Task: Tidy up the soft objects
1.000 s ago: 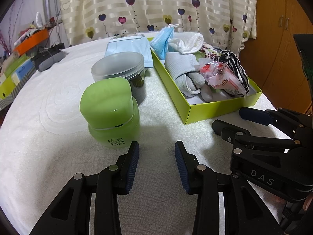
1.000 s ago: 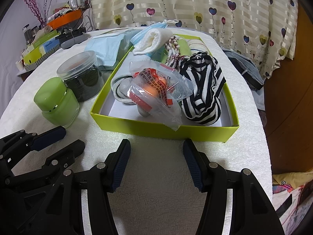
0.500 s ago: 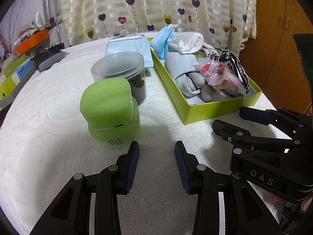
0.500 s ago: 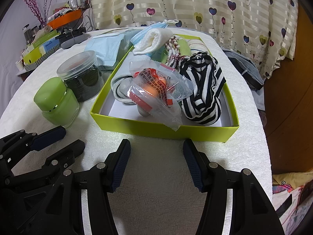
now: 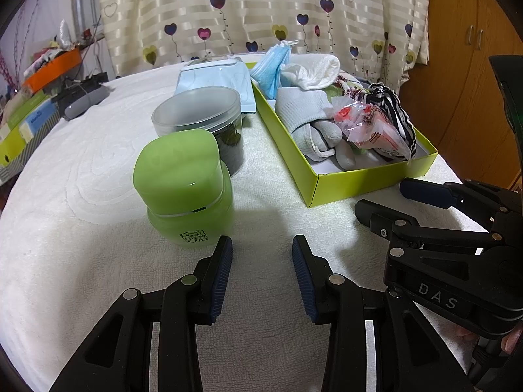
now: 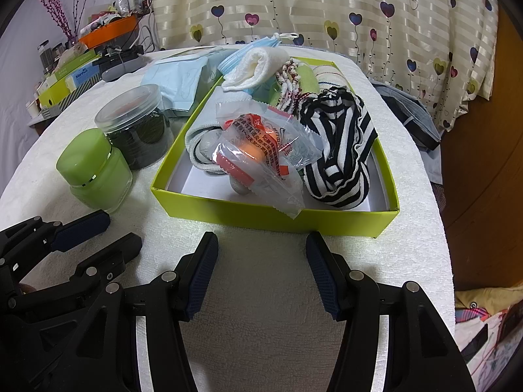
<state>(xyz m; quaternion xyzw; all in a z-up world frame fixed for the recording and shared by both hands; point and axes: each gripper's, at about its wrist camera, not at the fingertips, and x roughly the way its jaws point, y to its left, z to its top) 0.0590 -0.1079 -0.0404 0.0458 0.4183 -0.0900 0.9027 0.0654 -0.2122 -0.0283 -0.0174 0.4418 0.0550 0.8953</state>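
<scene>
Soft objects (image 6: 336,150) crowd the green box (image 6: 271,210); both spread, empty claws (image 5: 261,274) (image 6: 261,271) risk snagging the crinkly packet (image 6: 261,160) overhanging its near wall.

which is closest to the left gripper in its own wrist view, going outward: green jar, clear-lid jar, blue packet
1. green jar, just ahead of the left gripper, slightly left.
2. clear-lid jar, right behind it.
3. blue packet, farthest, beside the box's far end.

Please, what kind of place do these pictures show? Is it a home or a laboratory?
Most likely a room in a home, perhaps a bedroom. A curtain printed with hearts hangs behind the table, which is covered with a white towel. A wooden cupboard stands at the right, and a shelf at the left is crowded with household clutter.
</scene>
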